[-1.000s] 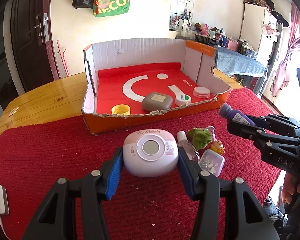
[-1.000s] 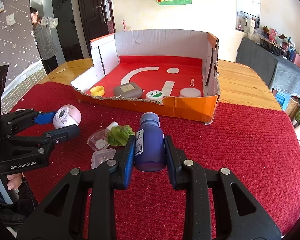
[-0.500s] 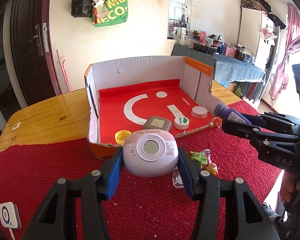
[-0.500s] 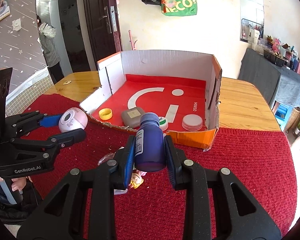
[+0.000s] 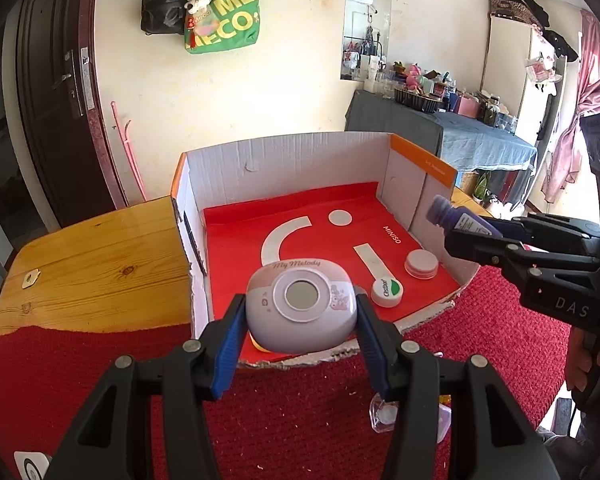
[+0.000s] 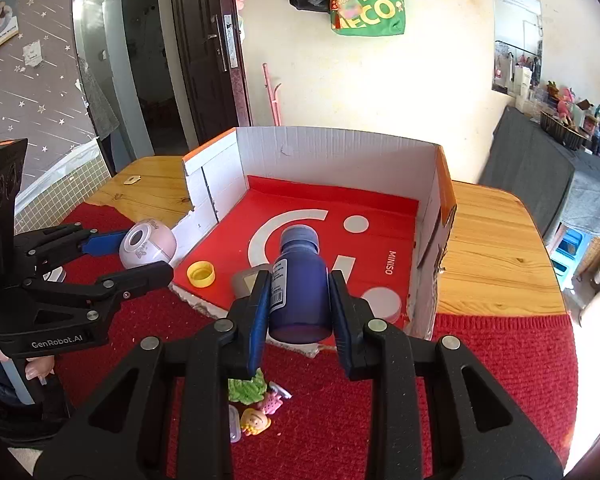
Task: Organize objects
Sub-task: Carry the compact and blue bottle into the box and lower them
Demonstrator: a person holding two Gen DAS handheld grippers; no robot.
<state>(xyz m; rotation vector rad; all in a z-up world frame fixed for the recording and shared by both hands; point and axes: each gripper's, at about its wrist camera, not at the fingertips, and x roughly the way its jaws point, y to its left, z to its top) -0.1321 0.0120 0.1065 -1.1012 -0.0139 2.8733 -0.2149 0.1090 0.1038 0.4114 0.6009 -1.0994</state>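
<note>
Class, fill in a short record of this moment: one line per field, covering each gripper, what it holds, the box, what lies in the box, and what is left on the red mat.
left gripper: shut on pink My Melody case, above the box's near edge
right gripper: shut on purple bottle, cap pointing away
box: open cardboard box, red floor, torn near wall
in box: yellow cap, grey case, white-green lid, round pink lid
on mat: green toy, small doll figure
</note>
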